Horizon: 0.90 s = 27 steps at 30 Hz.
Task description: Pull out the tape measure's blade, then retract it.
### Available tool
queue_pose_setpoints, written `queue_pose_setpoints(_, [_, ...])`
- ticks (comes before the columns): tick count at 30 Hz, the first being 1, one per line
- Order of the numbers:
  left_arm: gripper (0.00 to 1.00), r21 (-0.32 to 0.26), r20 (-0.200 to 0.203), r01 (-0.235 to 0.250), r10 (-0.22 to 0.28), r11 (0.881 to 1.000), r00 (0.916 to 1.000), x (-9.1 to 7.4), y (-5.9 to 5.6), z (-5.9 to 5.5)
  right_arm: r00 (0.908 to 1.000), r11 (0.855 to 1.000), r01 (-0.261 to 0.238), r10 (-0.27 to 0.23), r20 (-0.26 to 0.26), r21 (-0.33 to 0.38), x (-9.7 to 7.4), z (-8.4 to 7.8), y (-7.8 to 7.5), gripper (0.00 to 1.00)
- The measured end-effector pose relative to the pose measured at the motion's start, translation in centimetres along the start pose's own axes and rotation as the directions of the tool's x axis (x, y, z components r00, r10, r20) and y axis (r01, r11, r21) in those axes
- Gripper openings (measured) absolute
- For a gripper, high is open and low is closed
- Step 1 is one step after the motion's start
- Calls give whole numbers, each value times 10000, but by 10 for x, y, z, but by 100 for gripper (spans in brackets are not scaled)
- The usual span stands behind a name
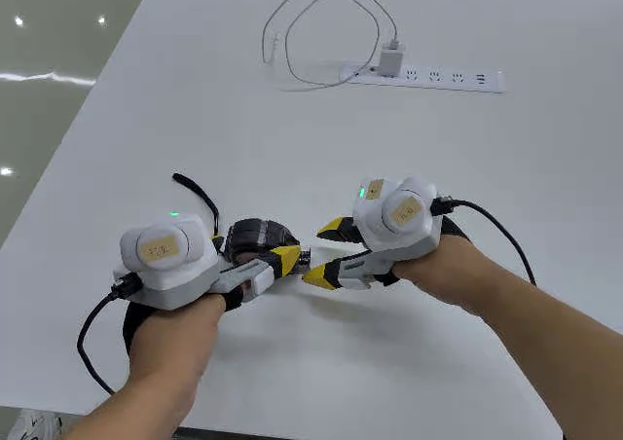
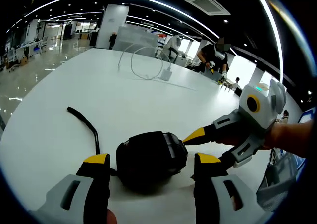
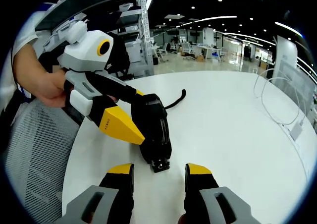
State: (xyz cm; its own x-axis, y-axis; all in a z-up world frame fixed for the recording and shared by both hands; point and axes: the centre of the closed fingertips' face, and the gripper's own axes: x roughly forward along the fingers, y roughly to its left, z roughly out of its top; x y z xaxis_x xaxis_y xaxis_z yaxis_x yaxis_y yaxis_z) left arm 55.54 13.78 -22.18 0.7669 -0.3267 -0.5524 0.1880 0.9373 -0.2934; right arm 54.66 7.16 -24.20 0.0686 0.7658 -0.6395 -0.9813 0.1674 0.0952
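Black and squat, the ribbed plastic tape measure case [image 3: 153, 122] stands on the smooth white tabletop [image 1: 292, 138], and everything else is best placed from it. The left gripper [image 2: 152, 162], a white body with yellow-tipped jaws, straddles the case from the person's side, one jaw against each flat face. They look pressed onto it, though the left gripper view leaves a sliver of doubt at one edge. That hold reads as an anchor: with the case pinned, a tug on the blade should draw the blade out rather than drag the whole case across the table.

The small metal hook [image 3: 159, 164] at the blade's end sits at the mouth of the case with no blade drawn, so the pull-out looks not yet begun. It faces the right gripper [image 1: 313, 256], whose yellow tips stand apart, one to each side of the hook and just short of it, closed on nothing. This gripper is lined up opposite the mouth, probably so the pull runs straight along the blade's path. The likely next step is to pinch the hook.

A thin black wrist strap [image 1: 195, 195] trails slack from the far side of the case, clear of both grippers. Well beyond the case lie a white power strip [image 1: 428, 75], a white charger [image 1: 389, 62] plugged into it, and a looped white cable [image 1: 264, 39].
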Motion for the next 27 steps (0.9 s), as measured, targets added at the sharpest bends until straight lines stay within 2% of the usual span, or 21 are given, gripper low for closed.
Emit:
queue_pose_setpoints(3, [66, 367, 2, 180, -180, 9992, 9998, -2, -4, 0, 9997, 9997, 71, -77, 246, 219, -4, 3, -1, 37])
queue_pose_setpoints(10, [66, 582, -81, 171, -166, 9982, 9998, -6, 0, -1, 9987, 9992, 299, -309, 394, 264, -13, 4, -2, 38])
queue_pose_setpoints(17, [67, 1086, -120, 405, -394, 9933, 9992, -13, 2, -4, 9930, 9955, 737, -789, 878, 603, -29, 3, -1, 42])
queue_pose_setpoints(19, [67, 1053, -76, 466, -461, 9933, 9989, -15, 2, -4, 9923, 9947, 868, -913, 840, 558, -32, 0, 1, 43])
queue_pose_setpoints(21, [67, 1357, -95, 545, -537, 9893, 9985, -17, 2, -4, 9902, 9931, 1002, -1054, 914, 602, -36, -2, 2, 46])
queue_pose_setpoints(23, [67, 1387, -93, 632, -625, 9883, 9980, -20, 3, -5, 9873, 9905, 1179, -1245, 982, 708, -41, -5, 1, 49])
queue_pose_setpoints(27, [67, 1595, -98, 745, -739, 9844, 9972, -26, 4, -5, 9865, 9883, 1257, -1338, 946, 867, -47, -14, 5, 53])
